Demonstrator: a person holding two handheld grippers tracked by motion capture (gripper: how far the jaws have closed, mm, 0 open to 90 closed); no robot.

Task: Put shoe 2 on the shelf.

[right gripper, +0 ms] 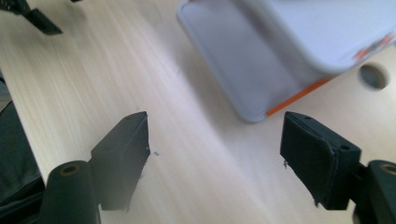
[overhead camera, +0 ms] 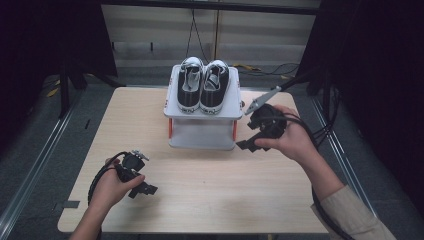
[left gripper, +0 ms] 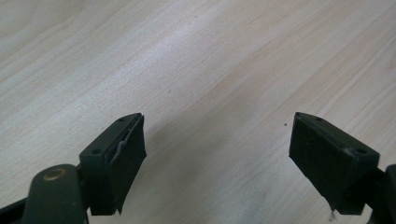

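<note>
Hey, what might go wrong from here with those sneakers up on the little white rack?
1. The pair of sneakers sits on the top shelf of the small white rack, near its front edge; a bump from the right gripper beside it might tip them off.
2. The rack looks light, so a nudge may slide it across the table.
3. The right gripper's cable trails past the table edge and may snag.

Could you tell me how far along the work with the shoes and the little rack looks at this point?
Done, it seems: the pair of shoes stands side by side on top of the white rack. In hand: nothing; the right gripper is beside the rack with jaws open and empty, and the left gripper rests open over the bare table. Left: apparently little, perhaps only drawing the hands back.
</note>
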